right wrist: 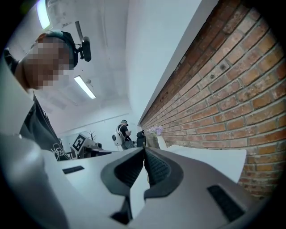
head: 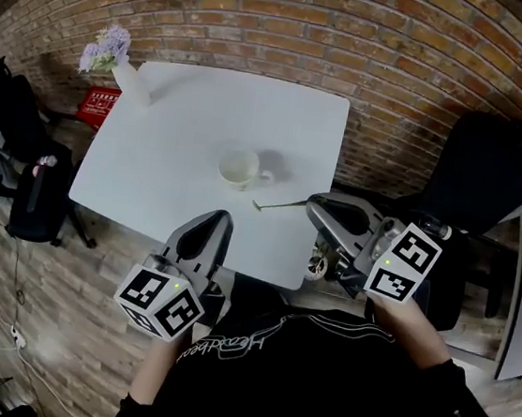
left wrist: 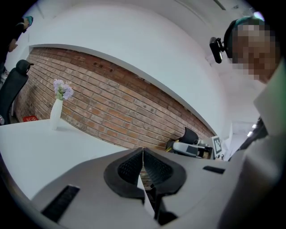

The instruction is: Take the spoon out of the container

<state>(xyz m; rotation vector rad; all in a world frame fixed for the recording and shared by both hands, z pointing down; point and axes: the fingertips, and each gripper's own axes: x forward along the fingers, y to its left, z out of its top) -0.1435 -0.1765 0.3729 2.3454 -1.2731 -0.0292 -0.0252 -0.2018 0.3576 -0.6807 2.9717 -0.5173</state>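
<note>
A white cup stands near the middle of the white table. A metal spoon lies flat on the table just right of the cup, outside it. Its handle points toward my right gripper, which is shut with nothing between its jaws, its tip close to the handle's end. My left gripper hovers over the table's near edge, below the cup, also shut and holding nothing. In the left gripper view and the right gripper view the jaws meet; cup and spoon are hidden there.
A white vase with lilac flowers stands at the table's far left corner. Black chairs sit left and right of the table. A brick wall runs behind it. A red box lies on the floor.
</note>
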